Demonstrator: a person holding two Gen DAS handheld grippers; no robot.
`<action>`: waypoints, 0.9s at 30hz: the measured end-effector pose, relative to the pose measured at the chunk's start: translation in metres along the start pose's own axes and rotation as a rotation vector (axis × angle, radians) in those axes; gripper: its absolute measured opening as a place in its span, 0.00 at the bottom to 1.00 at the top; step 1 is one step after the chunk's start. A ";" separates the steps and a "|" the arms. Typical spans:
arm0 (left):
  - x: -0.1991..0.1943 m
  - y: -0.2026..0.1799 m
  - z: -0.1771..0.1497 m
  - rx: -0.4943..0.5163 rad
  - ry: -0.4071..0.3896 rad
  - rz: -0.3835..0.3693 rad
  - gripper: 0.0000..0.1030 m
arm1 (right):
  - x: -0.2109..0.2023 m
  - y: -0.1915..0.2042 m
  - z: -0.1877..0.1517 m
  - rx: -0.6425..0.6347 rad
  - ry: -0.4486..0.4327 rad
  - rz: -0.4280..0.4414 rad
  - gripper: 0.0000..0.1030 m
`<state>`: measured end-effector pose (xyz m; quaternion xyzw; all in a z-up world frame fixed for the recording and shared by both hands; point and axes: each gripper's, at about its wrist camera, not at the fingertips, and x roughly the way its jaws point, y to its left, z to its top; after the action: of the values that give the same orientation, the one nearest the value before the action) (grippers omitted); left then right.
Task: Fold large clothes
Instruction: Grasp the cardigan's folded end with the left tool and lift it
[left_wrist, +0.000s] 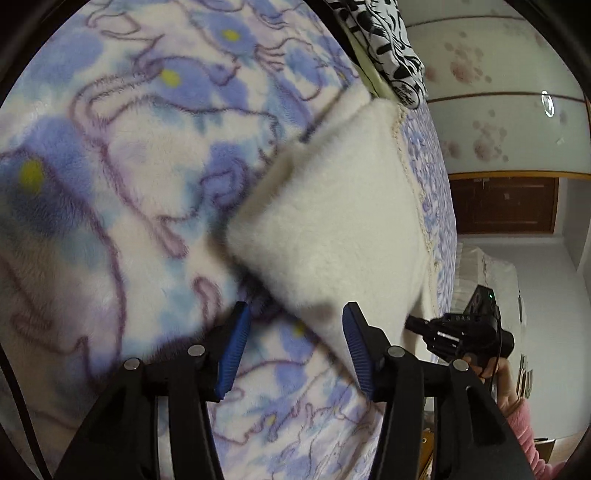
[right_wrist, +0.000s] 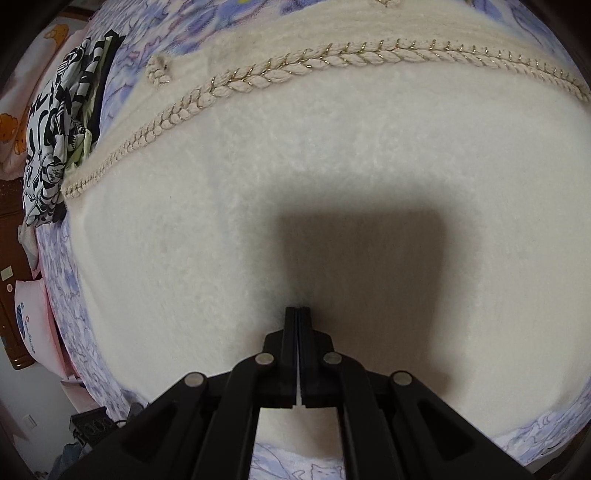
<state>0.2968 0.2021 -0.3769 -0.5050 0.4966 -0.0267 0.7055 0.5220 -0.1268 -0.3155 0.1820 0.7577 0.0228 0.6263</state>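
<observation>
- On the bed, over a blue floral fleece blanket, a cream plush garment is laid out, its braided rope trim running along the far side in the right wrist view.
- Near the bed's far edge a black-and-white patterned cloth is bunched, well apart from the work.
- The left tongs are seen standing about half open, with a folded corner of the garment lying between and just ahead of the blue pads; no pad is pressed on the fabric, so nothing is held.
- The right tongs are seen fully closed, tips pointed steeply down at the garment's plush middle; whether a pinch of fabric is caught between the tips cannot be told.
- The step in hand is judged to be the laying down of a folded flap and its release.
- For a clean result, the flap should be let go only once its edge is lined up with the layer beneath, and the left tongs drawn back low and straight so the thick pile is not dragged.
- The closed right tongs could be used to press the fold flat while the corner is freed.
- Care is needed that the springy plush is not left to unfold.
</observation>
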 end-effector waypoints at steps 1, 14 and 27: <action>0.001 0.001 0.002 0.000 -0.009 -0.010 0.48 | -0.001 -0.002 0.001 -0.004 0.000 0.000 0.00; 0.038 -0.002 0.037 0.010 -0.083 -0.150 0.50 | 0.005 0.007 0.003 -0.051 0.005 0.011 0.00; 0.067 -0.019 0.069 0.069 -0.085 -0.221 0.43 | 0.008 -0.007 0.000 -0.017 -0.027 0.100 0.00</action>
<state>0.3900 0.2042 -0.4082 -0.5329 0.4062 -0.0998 0.7356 0.5188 -0.1311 -0.3245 0.2146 0.7391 0.0579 0.6358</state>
